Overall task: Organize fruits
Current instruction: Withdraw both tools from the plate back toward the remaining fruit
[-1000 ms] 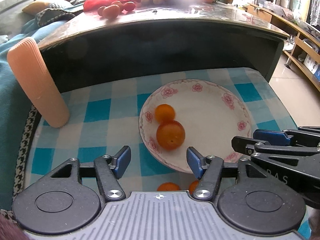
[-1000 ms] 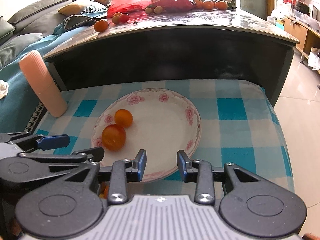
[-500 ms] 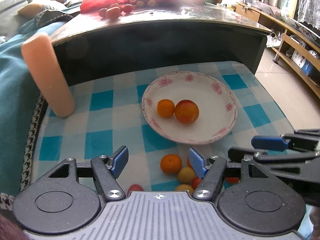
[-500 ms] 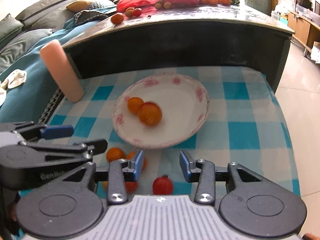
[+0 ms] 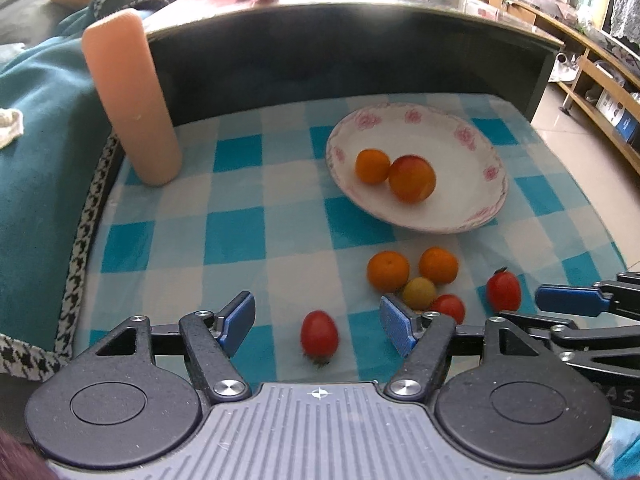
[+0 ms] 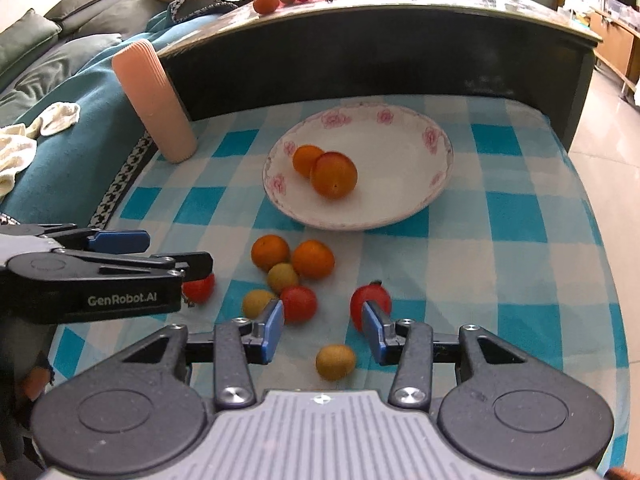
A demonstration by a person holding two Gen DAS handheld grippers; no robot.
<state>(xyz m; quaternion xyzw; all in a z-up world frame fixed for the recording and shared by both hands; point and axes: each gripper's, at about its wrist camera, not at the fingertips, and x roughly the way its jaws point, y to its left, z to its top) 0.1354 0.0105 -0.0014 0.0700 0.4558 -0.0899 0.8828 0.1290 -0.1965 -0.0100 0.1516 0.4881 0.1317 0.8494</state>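
A white floral plate (image 5: 472, 148) (image 6: 400, 136) on the blue checked cloth holds a small orange (image 5: 372, 166) and a bigger orange-red fruit (image 5: 412, 179) (image 6: 333, 175). In front of it lie two oranges (image 5: 388, 271) (image 6: 313, 259), yellow fruits (image 5: 419, 293) (image 6: 335, 361) and red tomatoes (image 5: 319, 333) (image 6: 370, 302). My left gripper (image 5: 318, 322) is open and empty, above a red tomato. My right gripper (image 6: 324, 326) is open and empty, above a yellow fruit.
A pink ribbed cylinder (image 5: 130, 100) (image 6: 154, 102) stands at the cloth's back left. A dark raised table (image 5: 360, 40) behind the plate carries more fruit and a red bag. A teal blanket (image 5: 36, 140) lies left; floor lies right.
Both grippers have pulled back and up from the plate. The loose fruit in front of the plate has come into view. The bigger fruit in the plate has rolled slightly right.
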